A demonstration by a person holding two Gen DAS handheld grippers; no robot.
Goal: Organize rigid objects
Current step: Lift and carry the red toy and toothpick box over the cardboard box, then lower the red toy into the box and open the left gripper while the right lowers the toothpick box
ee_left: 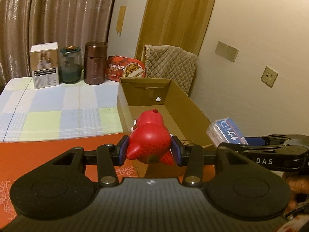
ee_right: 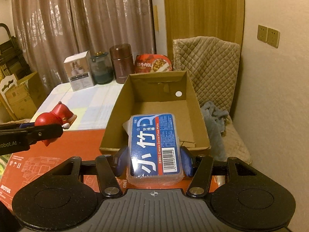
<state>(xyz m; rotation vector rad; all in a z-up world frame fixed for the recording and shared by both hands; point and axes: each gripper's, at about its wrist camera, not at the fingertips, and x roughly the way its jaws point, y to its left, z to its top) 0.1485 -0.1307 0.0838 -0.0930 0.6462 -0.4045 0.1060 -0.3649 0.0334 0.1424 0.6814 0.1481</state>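
Our left tool (ee_left: 149, 150) is clamped by its blue pads on a glossy red plastic cartoon figurine (ee_left: 149, 143), held above the near edge of the open brown cardboard box (ee_left: 185, 104). Our right tool (ee_right: 154, 161) grips a clear plastic dental floss pick case with a blue label (ee_right: 154, 145) by its long sides, also over the box's near end. The box sits on the tabletop beside an orange printed carton (ee_right: 58, 158).
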